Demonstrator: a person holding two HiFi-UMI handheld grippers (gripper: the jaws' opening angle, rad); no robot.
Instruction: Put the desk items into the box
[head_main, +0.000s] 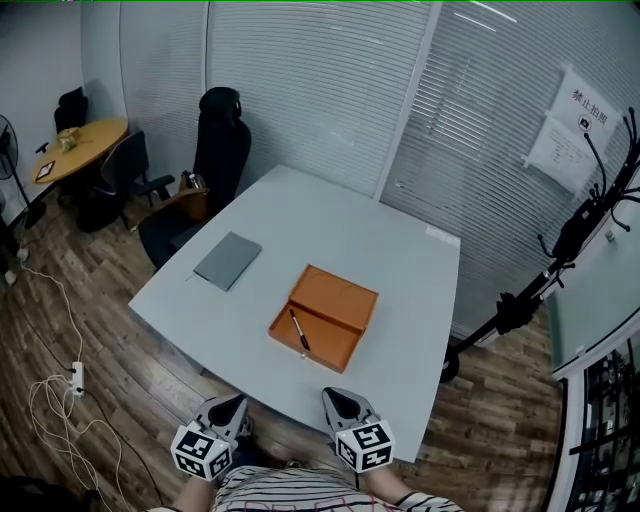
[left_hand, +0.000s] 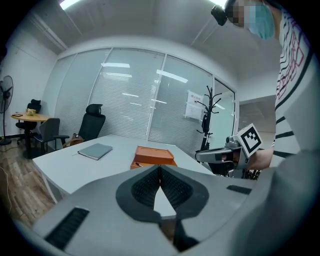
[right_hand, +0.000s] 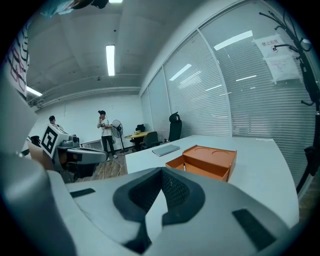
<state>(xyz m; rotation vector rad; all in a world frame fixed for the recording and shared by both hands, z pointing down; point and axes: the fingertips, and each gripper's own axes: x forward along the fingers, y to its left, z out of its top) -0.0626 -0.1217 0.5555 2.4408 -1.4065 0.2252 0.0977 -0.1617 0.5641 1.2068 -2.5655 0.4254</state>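
Observation:
An open orange box (head_main: 322, 318) lies near the front middle of the white table (head_main: 400, 260), with a black pen (head_main: 299, 329) inside its tray. To its left, a grey notebook (head_main: 227, 260) rests flat on the table. Both grippers hang below the table's near edge, close to my body. My left gripper (head_main: 233, 404) has its jaws pressed together, holding nothing. My right gripper (head_main: 336, 398) is likewise shut and empty. The left gripper view shows the box (left_hand: 154, 154) and notebook (left_hand: 95, 150) ahead. In the right gripper view the box (right_hand: 207, 161) is ahead to the right.
A black office chair (head_main: 215, 150) stands at the table's far left corner. A round wooden table (head_main: 80, 145) sits further left. Cables (head_main: 60, 390) trail on the wood floor. A coat rack (head_main: 590, 220) leans at the right. A person (right_hand: 105, 132) stands in the distance.

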